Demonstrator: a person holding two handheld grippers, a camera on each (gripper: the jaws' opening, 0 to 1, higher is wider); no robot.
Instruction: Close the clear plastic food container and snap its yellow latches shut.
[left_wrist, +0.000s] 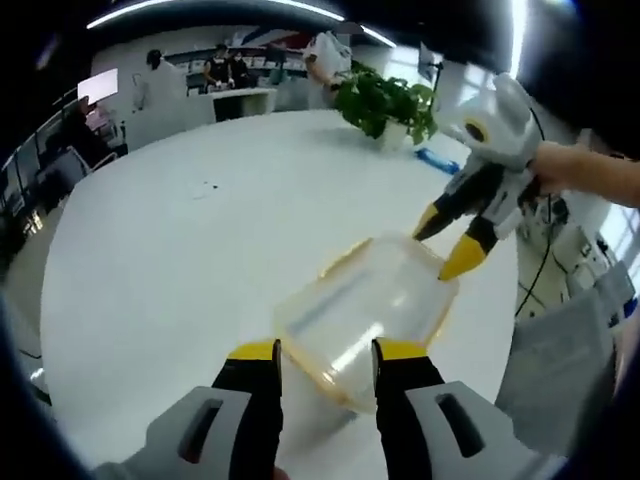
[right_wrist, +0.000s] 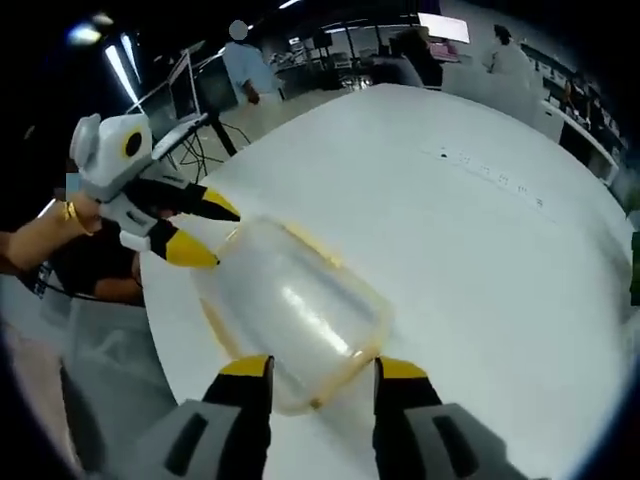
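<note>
Clear plastic food container (left_wrist: 368, 318), lid seemingly seated, on white table (left_wrist: 180, 260); left gripper (left_wrist: 325, 352) and right gripper (right_wrist: 318, 368), jaws apart, straddling opposite ends: latching step pending, next pressing yellow latches (right_wrist: 300, 245) shut.

A broad white round table (left_wrist: 200, 260) takes up most of the left gripper view. A leafy green potted plant (left_wrist: 385, 105) stands near its far edge at upper centre. Beyond it, at upper left, runs a white counter (left_wrist: 235, 100) with people (left_wrist: 225, 68) seated behind it. Long ceiling light strips (left_wrist: 215, 8) glow along the top. In the right gripper view a monitor (right_wrist: 190, 90) sits at upper left.
</note>
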